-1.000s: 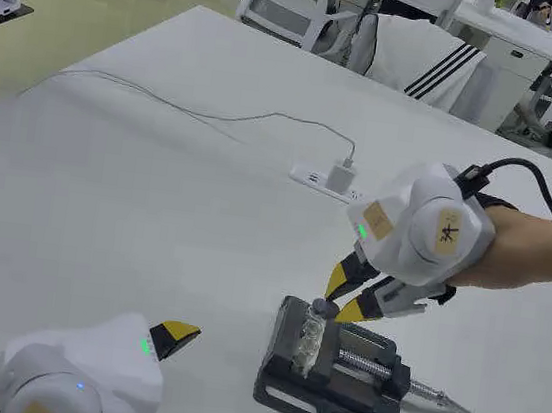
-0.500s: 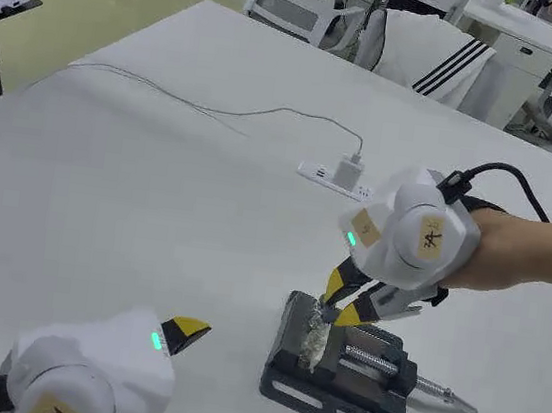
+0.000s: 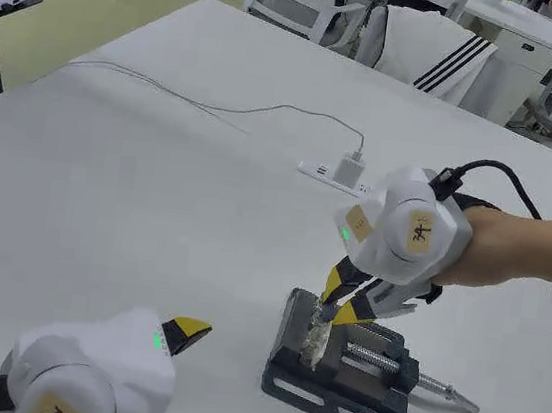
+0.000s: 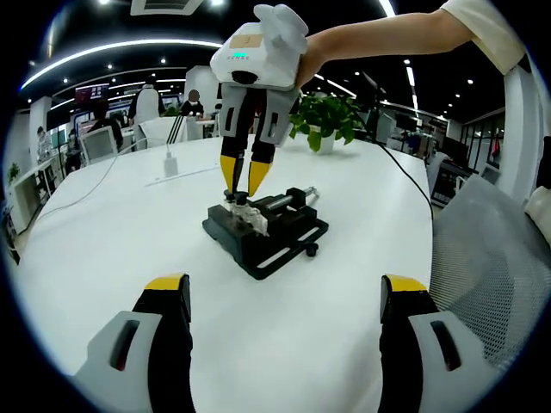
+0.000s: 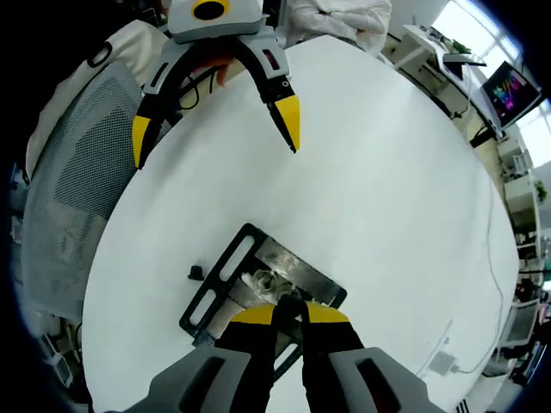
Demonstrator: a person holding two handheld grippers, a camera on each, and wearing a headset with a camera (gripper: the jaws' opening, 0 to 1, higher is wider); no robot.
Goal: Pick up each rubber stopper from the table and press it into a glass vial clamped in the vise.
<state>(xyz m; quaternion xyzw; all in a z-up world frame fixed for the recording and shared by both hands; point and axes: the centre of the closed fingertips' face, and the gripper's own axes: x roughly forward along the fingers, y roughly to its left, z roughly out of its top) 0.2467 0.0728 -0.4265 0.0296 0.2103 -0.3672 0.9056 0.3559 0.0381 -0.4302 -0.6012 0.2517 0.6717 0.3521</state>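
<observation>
Two tools work near the vise (image 3: 355,380) on the white counter (image 3: 156,202). Right tool (image 3: 334,309) stands directly over the vise, jaws nearly closed on a dark rubber stopper (image 5: 289,304) atop the clamped glass vial (image 3: 315,343). Left tool (image 4: 286,288) hangs off the vise's near-left side, jaws wide apart, empty.

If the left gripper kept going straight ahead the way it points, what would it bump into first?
Probably the black vise, which sits nearly dead ahead of the open left gripper across the table. The right gripper, shut on the stopper, hangs just above it; depth is hard to judge.
</observation>
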